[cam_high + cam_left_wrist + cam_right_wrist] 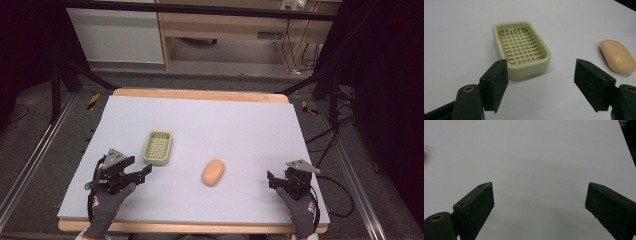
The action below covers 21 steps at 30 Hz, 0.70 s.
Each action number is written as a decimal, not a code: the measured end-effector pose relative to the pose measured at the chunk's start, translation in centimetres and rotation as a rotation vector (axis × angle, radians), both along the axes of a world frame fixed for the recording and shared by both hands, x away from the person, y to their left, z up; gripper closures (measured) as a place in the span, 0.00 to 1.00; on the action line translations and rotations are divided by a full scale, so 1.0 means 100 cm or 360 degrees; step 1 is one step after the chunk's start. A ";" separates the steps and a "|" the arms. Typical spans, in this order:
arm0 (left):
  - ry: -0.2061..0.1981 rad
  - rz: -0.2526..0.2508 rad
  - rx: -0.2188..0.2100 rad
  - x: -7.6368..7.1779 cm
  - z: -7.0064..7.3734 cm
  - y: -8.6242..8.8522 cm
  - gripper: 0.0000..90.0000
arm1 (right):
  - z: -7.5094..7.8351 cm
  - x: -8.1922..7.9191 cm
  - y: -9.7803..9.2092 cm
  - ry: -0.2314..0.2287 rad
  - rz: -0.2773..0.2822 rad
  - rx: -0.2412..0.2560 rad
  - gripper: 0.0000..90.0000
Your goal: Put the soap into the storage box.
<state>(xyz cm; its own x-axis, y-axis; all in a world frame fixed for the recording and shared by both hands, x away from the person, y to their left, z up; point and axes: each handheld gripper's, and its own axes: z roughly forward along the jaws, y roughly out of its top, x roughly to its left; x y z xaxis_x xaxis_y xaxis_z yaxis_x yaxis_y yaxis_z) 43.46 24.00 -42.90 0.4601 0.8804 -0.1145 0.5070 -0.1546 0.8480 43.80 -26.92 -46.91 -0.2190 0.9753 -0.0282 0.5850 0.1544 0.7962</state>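
High view: on the pale surface, a green soap dish sits just beyond the left gripper, a peach soap bar lies right of it, and both grippers' fingers are spread wide, empty.

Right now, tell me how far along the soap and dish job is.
Nothing looks done: the soap bar lies on the white sheet, apart from the soap dish, whose grid is bare. In hand: the left gripper is open, aimed toward the dish; the right gripper is open over bare sheet. Left, probably: getting the soap into the dish.
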 end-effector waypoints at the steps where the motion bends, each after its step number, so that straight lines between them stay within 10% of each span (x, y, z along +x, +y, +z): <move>1: -0.0003 -0.0002 -0.0002 0.000 0.001 -0.001 0.30 | 0.000 0.000 0.000 0.0003 -0.0004 0.0000 0.09; 21: -0.0034 -0.0116 0.0014 0.013 0.018 -0.039 0.29 | -0.001 -0.001 0.000 0.0014 -0.0012 0.0000 0.09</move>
